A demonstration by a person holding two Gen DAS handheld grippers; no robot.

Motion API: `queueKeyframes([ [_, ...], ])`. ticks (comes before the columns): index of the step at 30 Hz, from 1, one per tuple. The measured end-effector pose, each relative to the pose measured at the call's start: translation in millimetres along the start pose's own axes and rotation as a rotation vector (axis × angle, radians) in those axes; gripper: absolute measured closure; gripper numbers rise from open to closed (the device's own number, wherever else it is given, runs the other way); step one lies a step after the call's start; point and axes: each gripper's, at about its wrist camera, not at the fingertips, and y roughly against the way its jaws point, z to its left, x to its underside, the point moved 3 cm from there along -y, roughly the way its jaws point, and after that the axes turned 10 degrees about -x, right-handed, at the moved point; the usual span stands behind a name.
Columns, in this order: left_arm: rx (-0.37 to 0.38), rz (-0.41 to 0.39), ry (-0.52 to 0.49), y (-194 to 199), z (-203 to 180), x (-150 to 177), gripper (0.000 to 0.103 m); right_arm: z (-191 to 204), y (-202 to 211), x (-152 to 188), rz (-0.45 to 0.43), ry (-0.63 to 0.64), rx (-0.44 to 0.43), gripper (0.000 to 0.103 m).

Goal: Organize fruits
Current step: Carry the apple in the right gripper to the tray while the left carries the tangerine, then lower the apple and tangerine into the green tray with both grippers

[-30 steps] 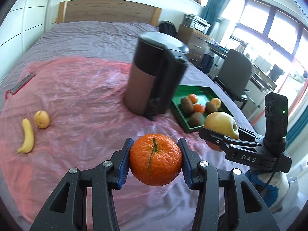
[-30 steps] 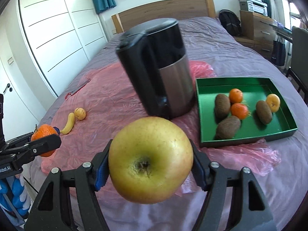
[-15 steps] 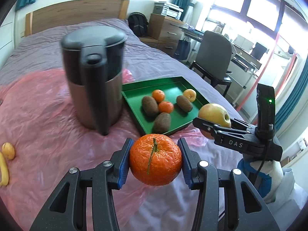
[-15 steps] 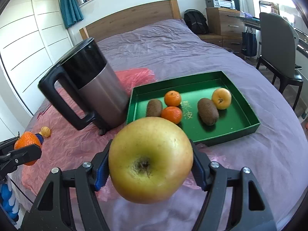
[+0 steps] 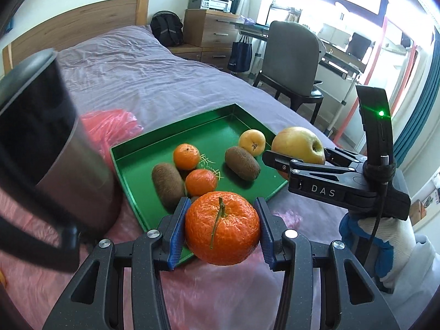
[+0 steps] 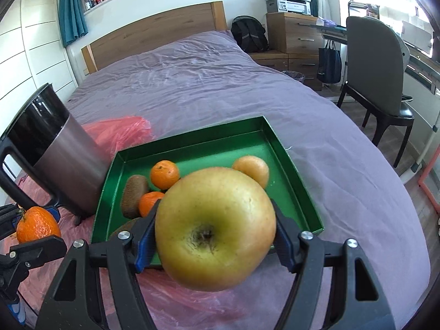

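L tool [image 5: 222, 229] clamps a mandarin [image 5: 222, 228] between its blue pads, stem facing the cam, fruit held in the air. R tool [image 6: 216, 232] clamps a big yellow apple [image 6: 215, 228] the same way, stalk end toward the cam, pads set wide apart to take it.

Just ahead of and below both tools sits a green tray [image 6: 291, 170] on the bed [image 6: 192, 82], its near edge partly over a pink plastic sheet [image 6: 176, 297]. From the L tool, the tray lies directly beyond the mandarin, near corner right under it in the view. In the tray: two small oranges [image 5: 186, 156] side by side, a kiwi [image 5: 167, 183] to the left of them, a 2nd kiwi [image 5: 242, 163] to the right, a small yellow fruit [image 5: 252, 142] behind that one. From the R tool the apple hides much of the tray's middle; the oranges, one kiwi and the yellow fruit peek out round it, plus a 3rd brown fruit low at the left, mostly hidden.

Left of both tools stands a kettle [image 6: 60, 154], black top, steel body, on the pink sheet, just beside the tray's left wall; can't tell if touching. It's blurred in the L view.

R tool shows in the L view off to the right, apple over the tray's right corner, gripped by a gloved hand [image 5: 385, 244]. L tool shows at the far left edge of the R view with its mandarin.

Past the bed: wood headboard [image 6: 154, 33], backpack [image 6: 249, 37], drawers [image 6: 294, 34] w/ printer [image 6: 288, 1] on top, grey chair [image 6: 376, 68].
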Motion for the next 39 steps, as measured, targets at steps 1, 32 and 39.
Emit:
queueKeyframes([
  [1,-0.008,0.005,-0.013,-9,-3,-3,0.062,-5,-5,-1,0.003,-0.001,0.009,0.005],
  [32,-0.114,0.012,-0.239,-92,-62,2,0.061,-60,-79,1,0.005,-0.032,0.055,0.005],
  [39,-0.136,0.004,-0.252,-94,-64,3,0.061,-61,-79,1,0.005,-0.033,0.055,0.004],
])
